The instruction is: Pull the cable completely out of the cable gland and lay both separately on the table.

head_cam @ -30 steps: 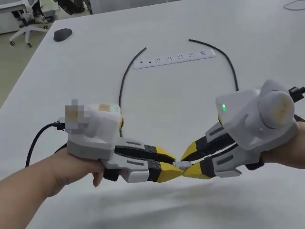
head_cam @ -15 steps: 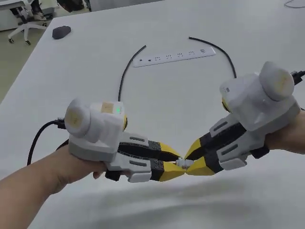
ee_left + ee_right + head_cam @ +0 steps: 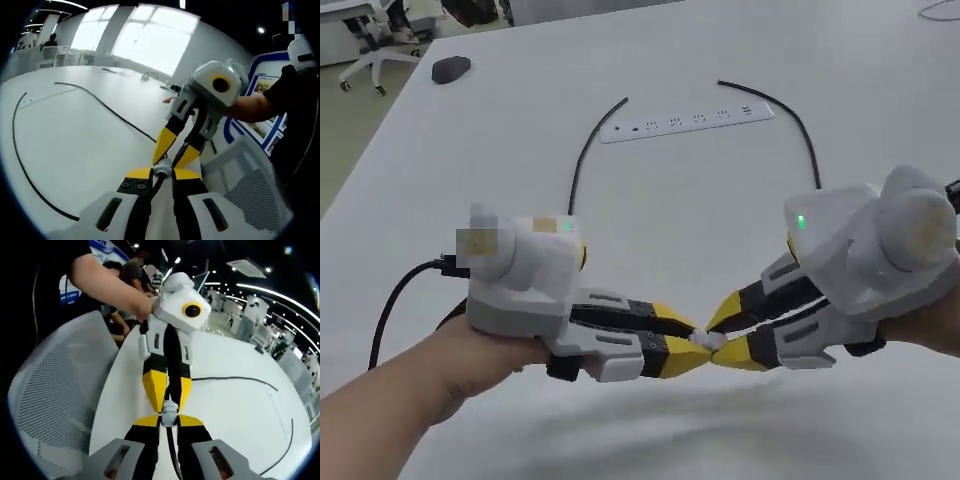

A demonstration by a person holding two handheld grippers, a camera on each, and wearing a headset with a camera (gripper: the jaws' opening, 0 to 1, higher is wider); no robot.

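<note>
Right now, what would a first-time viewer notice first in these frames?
The left tongs and right tongs meet tip to tip, low in the head view, both closed on a small white cable gland. Behind them, a power strip and black cables lie on the white table.

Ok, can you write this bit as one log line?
left gripper: shut on cable gland | right gripper: shut on cable | cable: not yet out

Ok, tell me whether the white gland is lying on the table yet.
No, the left tongs and right tongs hold the gland in the air.
</note>
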